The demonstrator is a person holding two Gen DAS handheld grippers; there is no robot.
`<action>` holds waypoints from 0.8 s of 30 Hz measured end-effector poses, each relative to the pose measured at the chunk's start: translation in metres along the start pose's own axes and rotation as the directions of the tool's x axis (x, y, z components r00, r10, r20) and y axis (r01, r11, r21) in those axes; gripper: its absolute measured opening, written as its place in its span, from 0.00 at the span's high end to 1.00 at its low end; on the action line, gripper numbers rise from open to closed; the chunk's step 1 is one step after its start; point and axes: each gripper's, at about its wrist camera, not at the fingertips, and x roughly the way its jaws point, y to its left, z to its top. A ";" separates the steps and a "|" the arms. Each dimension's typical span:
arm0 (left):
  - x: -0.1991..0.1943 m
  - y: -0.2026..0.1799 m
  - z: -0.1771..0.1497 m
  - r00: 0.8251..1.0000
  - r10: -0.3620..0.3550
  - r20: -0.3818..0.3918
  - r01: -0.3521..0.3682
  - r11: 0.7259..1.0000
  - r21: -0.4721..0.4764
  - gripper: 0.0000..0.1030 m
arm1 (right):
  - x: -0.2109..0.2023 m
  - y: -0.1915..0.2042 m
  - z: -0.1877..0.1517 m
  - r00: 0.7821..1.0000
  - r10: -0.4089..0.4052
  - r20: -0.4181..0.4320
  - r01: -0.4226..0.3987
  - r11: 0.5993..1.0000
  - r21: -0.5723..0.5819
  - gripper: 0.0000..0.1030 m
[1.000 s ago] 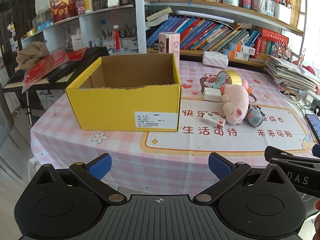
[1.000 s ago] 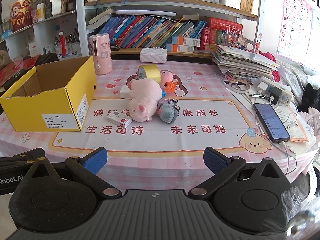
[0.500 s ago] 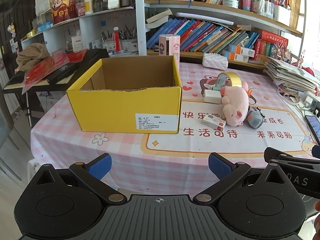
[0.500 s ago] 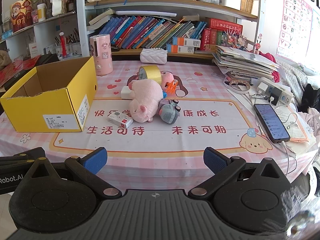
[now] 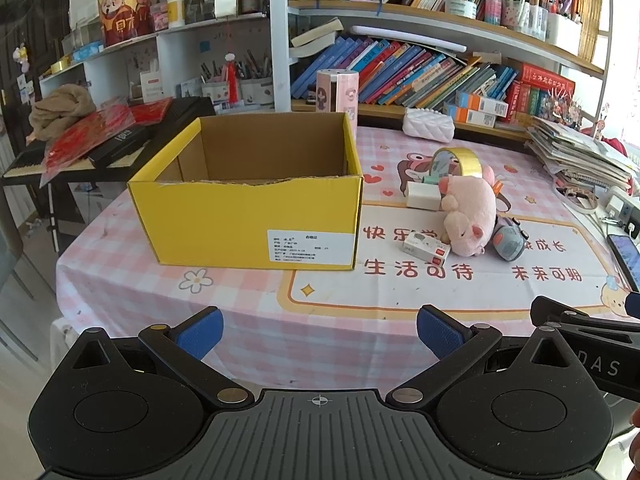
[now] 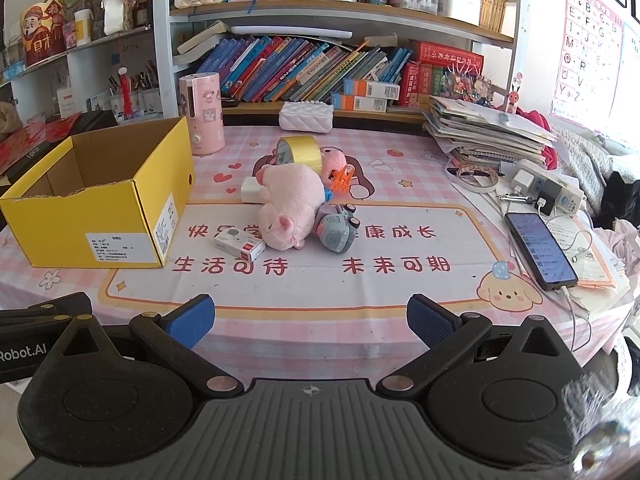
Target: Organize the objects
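Holding both grippers wide apart and empty at the table's near edge, I find the toy pile straight ahead of my right gripper (image 6: 310,318), the pink pig (image 6: 289,209) lying lengthwise away from me. My left gripper (image 5: 319,330) faces the yellow box (image 5: 256,216).

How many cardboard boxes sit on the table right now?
1. A yellow cardboard box stands open-topped on the left part of the pink tablecloth, left of the pink plush pig. What shows of its inside is bare. Smaller packaging cartons are not counted.
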 end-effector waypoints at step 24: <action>0.034 -0.032 0.022 0.999 -0.028 -0.031 0.027 0.998 -0.059 0.00 | 0.046 -0.036 0.020 0.997 0.060 -0.042 -0.060 0.998 -0.008 0.00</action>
